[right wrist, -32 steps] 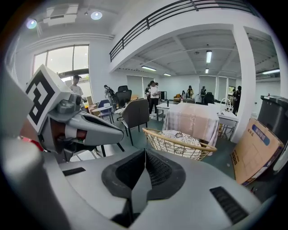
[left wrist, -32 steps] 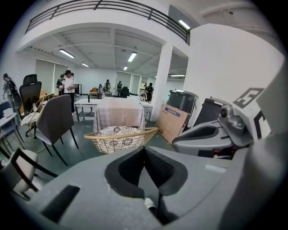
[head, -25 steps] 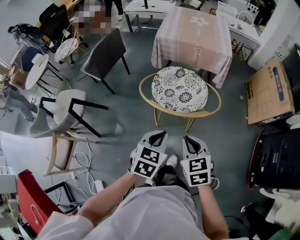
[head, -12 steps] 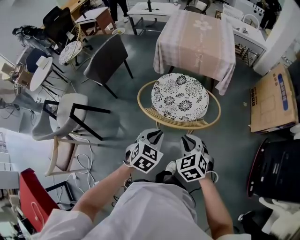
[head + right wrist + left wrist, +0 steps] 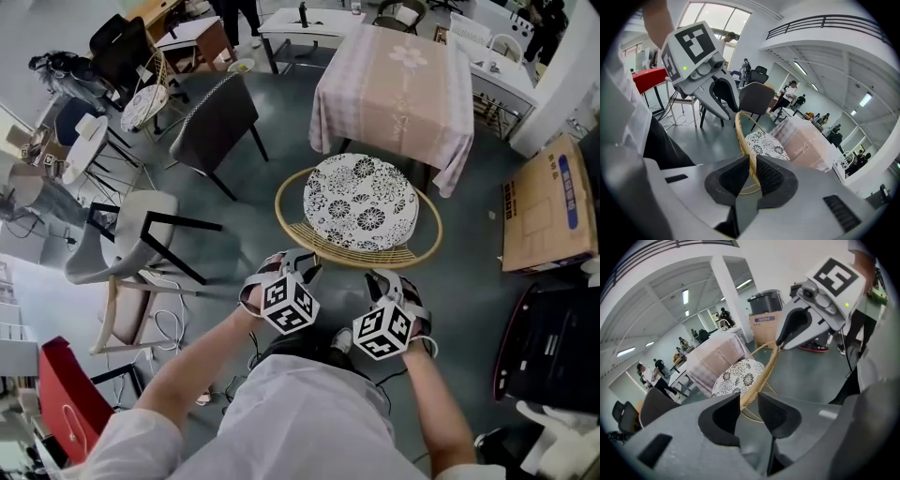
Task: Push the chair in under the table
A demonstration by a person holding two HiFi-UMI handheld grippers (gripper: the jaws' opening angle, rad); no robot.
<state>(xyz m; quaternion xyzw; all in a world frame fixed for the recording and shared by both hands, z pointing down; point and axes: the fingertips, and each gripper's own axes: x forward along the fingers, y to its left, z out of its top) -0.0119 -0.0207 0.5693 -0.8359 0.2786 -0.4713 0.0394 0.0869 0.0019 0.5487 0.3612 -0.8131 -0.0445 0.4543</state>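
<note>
Left tongs (image 5: 298,266) were opening, the near rim of the chair (image 5: 292,223) between them; right tongs (image 5: 384,281) pinched that rim shut. The chair stood just before the table (image 5: 394,84), not yet under it, so the whole push seemingly remained.

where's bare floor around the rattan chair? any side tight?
Free: floor between the rattan chair and the cardboard box; also the strip between it and the dark chair. Crowded: the left, with a tipped pale chair and cables on the floor. Ahead, the clothed table stands close to the rattan chair.
</note>
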